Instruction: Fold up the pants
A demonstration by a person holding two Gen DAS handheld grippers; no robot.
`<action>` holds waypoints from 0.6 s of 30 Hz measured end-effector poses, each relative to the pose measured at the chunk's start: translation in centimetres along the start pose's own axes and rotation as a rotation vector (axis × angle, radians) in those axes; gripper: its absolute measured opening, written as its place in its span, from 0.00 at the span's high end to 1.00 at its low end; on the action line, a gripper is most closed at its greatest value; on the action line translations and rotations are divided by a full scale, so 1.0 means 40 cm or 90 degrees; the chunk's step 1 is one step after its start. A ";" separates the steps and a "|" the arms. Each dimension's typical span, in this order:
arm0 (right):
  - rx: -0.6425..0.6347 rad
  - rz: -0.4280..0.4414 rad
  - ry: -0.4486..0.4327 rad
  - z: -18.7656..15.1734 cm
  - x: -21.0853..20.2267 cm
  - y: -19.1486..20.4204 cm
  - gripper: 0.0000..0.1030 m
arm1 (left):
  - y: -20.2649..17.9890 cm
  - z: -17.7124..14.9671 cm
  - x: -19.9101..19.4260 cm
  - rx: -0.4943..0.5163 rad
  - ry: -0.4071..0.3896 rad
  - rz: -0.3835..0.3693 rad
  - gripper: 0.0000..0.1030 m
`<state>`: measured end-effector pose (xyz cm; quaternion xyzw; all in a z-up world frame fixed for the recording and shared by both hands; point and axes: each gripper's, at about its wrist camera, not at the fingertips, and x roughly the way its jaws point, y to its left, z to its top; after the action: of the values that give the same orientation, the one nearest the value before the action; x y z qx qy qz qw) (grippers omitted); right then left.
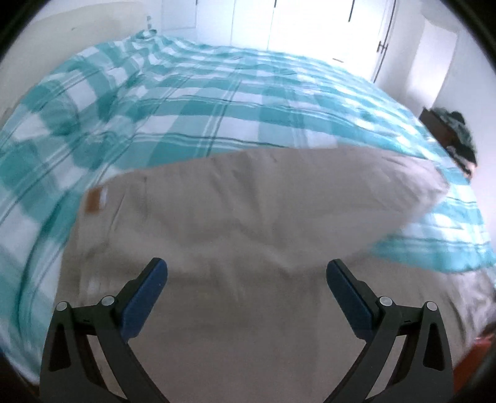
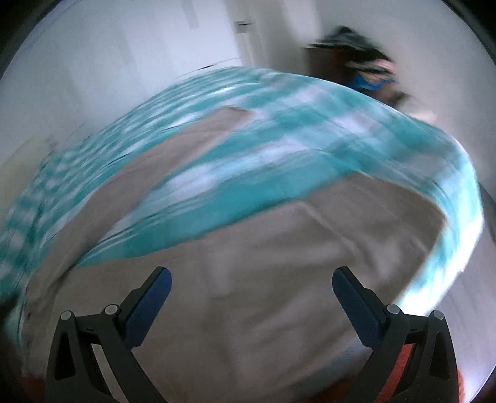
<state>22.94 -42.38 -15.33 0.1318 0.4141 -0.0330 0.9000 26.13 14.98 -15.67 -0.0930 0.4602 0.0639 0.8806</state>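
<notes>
Beige pants (image 1: 241, 217) lie spread on a bed, with a brown label patch (image 1: 94, 201) at their left corner. My left gripper (image 1: 246, 269) hovers just above the pants' near part, jaws wide open and empty. In the right wrist view the beige pants (image 2: 279, 263) fill the lower half, blurred by motion, with a second beige strip (image 2: 173, 148) running up to the left. My right gripper (image 2: 251, 276) is open and empty above the cloth.
The bed has a teal-and-white checked cover (image 1: 186, 108). White wardrobe doors (image 1: 310, 24) stand behind it. A dark piece of furniture with piled clothes (image 1: 452, 136) stands at the bed's right, also in the right wrist view (image 2: 356, 62).
</notes>
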 end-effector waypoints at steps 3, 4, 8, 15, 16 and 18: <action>-0.058 0.076 0.004 0.053 -0.006 0.100 0.01 | 0.051 -0.016 0.152 -0.018 0.070 0.056 0.01; -0.081 0.105 0.008 0.083 0.000 0.138 0.01 | 0.075 -0.046 0.209 -0.027 0.112 0.059 0.01; -0.120 0.187 0.014 0.213 0.082 0.222 0.01 | 0.092 -0.105 0.213 -0.007 0.058 0.027 0.01; 0.026 0.185 0.102 0.433 0.486 0.116 0.02 | 0.072 -0.125 0.217 0.005 0.018 0.052 0.00; 0.054 0.178 0.109 0.455 0.540 0.089 0.07 | 0.070 -0.128 0.219 0.008 0.014 0.056 0.00; 0.127 0.164 0.109 0.501 0.634 0.033 0.23 | 0.062 -0.128 0.220 0.012 0.012 0.062 0.00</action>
<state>54.54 -45.15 -21.70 0.2751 0.4635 0.0531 0.8406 26.56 16.52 -26.02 -0.0623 0.4732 0.1017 0.8728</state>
